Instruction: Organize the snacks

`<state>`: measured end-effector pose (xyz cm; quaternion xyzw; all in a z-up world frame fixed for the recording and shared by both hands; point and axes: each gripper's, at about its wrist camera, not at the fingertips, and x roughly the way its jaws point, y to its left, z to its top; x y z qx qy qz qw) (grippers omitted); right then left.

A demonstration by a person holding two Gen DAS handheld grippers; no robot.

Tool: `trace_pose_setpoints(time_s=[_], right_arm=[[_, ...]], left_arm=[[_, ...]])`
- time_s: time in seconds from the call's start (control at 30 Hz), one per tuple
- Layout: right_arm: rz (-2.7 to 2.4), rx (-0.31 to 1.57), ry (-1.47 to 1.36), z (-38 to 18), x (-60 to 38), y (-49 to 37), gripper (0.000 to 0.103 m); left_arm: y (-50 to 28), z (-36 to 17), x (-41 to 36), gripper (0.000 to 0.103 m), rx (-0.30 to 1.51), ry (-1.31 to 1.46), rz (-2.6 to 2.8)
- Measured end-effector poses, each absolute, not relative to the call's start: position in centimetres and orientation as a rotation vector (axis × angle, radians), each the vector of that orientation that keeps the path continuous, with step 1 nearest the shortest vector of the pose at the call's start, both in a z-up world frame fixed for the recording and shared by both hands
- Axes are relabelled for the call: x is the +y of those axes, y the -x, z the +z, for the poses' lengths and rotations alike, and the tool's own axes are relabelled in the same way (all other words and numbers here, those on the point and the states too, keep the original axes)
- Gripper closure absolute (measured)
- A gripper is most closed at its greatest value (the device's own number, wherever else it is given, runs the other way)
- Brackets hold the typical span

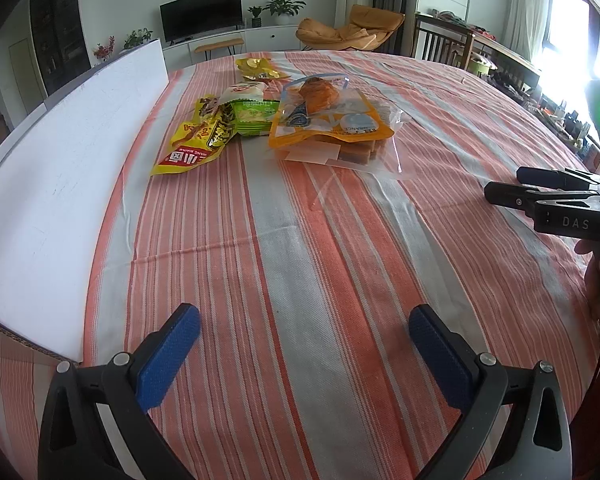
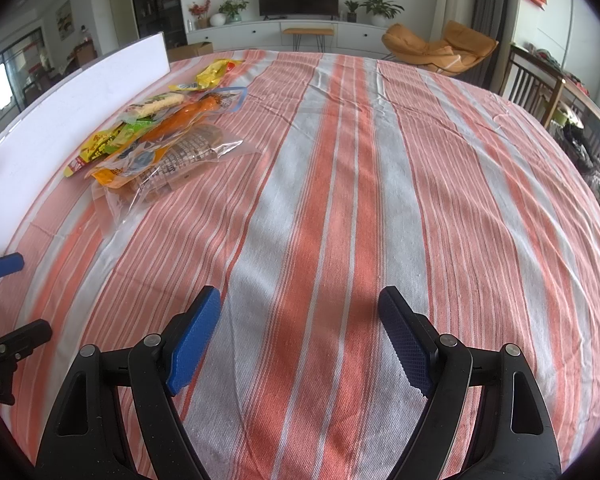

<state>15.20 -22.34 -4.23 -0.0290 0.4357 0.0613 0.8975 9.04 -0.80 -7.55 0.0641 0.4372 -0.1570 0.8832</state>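
Black gripper [image 2: 300, 336] frames, blue textured pads [image 2: 192, 344] (silver screws).

"DAS" on right gripper [image 1: 504, 186]; "WANG XIAOLU" on yellow packet [image 1: 192, 146].

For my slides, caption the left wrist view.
Open left gripper faces piled snack packets on a striped tablecloth.

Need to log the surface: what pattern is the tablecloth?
Orange-red and pale grey-white stripes on the tablecloth, running away from the camera; clearest in the right wrist view.
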Motion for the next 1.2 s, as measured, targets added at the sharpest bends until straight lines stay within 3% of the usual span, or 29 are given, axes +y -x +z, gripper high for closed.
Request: trace_pose_setpoints(time_s=[0.3,0.57,0.63,0.7,0.8,0.9,1.03,1.2], right_arm=[[0.125,0.903,0.057,-4.2,-22.3,-15.2,0.019],[0.125,0.903,0.057,-4.2,-22.3,-15.2,0.019],[0.125,0.903,0.057,-4.2,-22.3,-15.2,0.019],[0.125,0.903,0.056,-4.2,-22.3,-15.2,0.019],[0.125,0.903,0.056,-4.2,-22.3,-15.2,0.019],[0.125,0.903,0.056,-4.2,-22.3,-15.2,0.019],[0.125,0.903,0.055,-4.2,-22.3,-15.2,0.019],[0.125,0.903,0.055,-4.2,-22.3,-15.2,0.019]], left_arm=[[-10.3,-7.1,-0.9,0.000,0.975,-0.133,-0.351],[-20.9,-2.2,2.1,0.002,1.006,-0.040,-0.194],[-23.4,-2.5,2.6,0.020,1.039,-0.013,-0.168],[-25.6,-3.4,2.3,0.027,1.074,-0.036,-0.156],[-27.6,-4.9,2.2,0.029,1.083,-0.073,-0.110],[-28.1,-5.7,3.4,0.054,1.091,0.030,-0.126],[-25.8,-5.6,3.4,0.059,1.079,0.026,-0.141],[-17.1,-5.4,2.5,0.063,1.090,-0.023,-0.210]])
